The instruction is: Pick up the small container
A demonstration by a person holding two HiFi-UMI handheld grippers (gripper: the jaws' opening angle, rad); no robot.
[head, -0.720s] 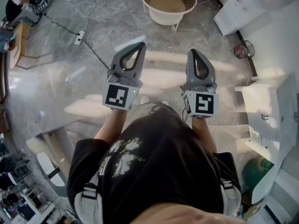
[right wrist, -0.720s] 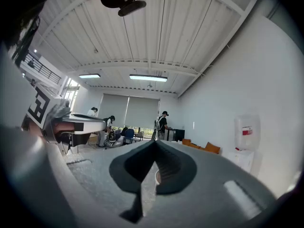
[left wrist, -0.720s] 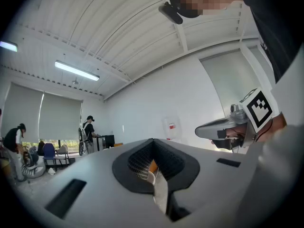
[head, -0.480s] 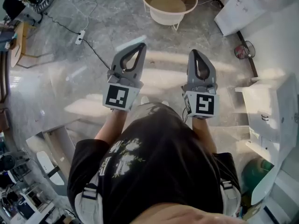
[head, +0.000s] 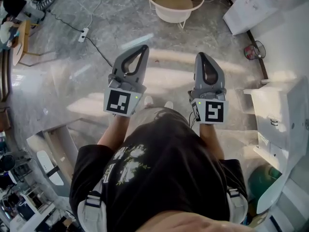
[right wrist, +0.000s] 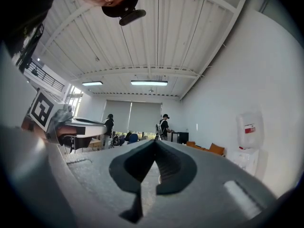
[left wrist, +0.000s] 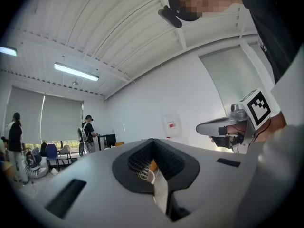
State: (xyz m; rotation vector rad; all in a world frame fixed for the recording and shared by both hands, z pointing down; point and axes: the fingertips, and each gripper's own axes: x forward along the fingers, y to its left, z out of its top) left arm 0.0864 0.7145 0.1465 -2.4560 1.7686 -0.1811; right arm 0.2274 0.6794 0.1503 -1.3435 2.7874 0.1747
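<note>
**Both grippers held out ahead, closed and empty**

Ahead of the torso point(head: 159, 168), the left gripper point(head: 143, 48) and right gripper point(head: 200, 55) point forward, side by side and well apart, about level with each other. On each, the fingers meet at their tips and hold nothing. Their marker cubes, left point(head: 119, 102) and right point(head: 212, 111), sit at the ends nearest the torso. Bare forearms, left point(head: 113, 132) and right point(head: 209, 135), run back from the cubes to the torso.
</note>
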